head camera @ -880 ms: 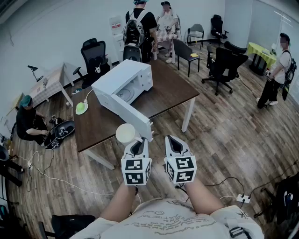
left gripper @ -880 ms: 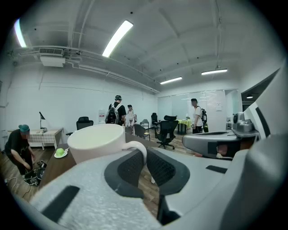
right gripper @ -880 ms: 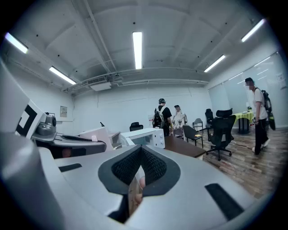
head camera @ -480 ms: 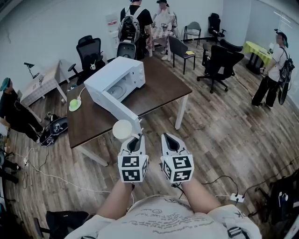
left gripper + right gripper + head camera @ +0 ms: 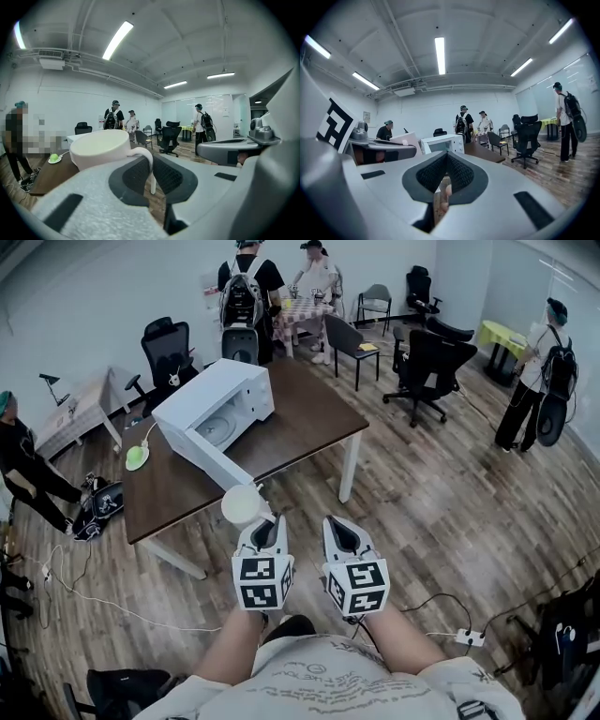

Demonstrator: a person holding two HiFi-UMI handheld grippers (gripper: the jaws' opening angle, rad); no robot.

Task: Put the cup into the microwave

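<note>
A white cup (image 5: 241, 505) hangs by its handle in my left gripper (image 5: 269, 521), above the floor just in front of the table's near edge. In the left gripper view the cup (image 5: 101, 147) sits upright past the jaws, and the left gripper (image 5: 151, 164) is shut on its thin handle. My right gripper (image 5: 339, 521) is beside it, shut with nothing in it; the right gripper view shows the right gripper (image 5: 446, 176) with its pads together. The white microwave (image 5: 211, 409) stands on the brown table (image 5: 300, 423) with its door (image 5: 214, 457) swung open toward me.
A green object (image 5: 137, 458) with a white cord lies on the table's left end. Office chairs (image 5: 427, 362) and several people stand around the room. Cables and a power strip (image 5: 466, 637) lie on the wooden floor.
The table and microwave have shifted left and up in the head view as the view turned. Both grippers keep their pose, with the cup still in the left one.
</note>
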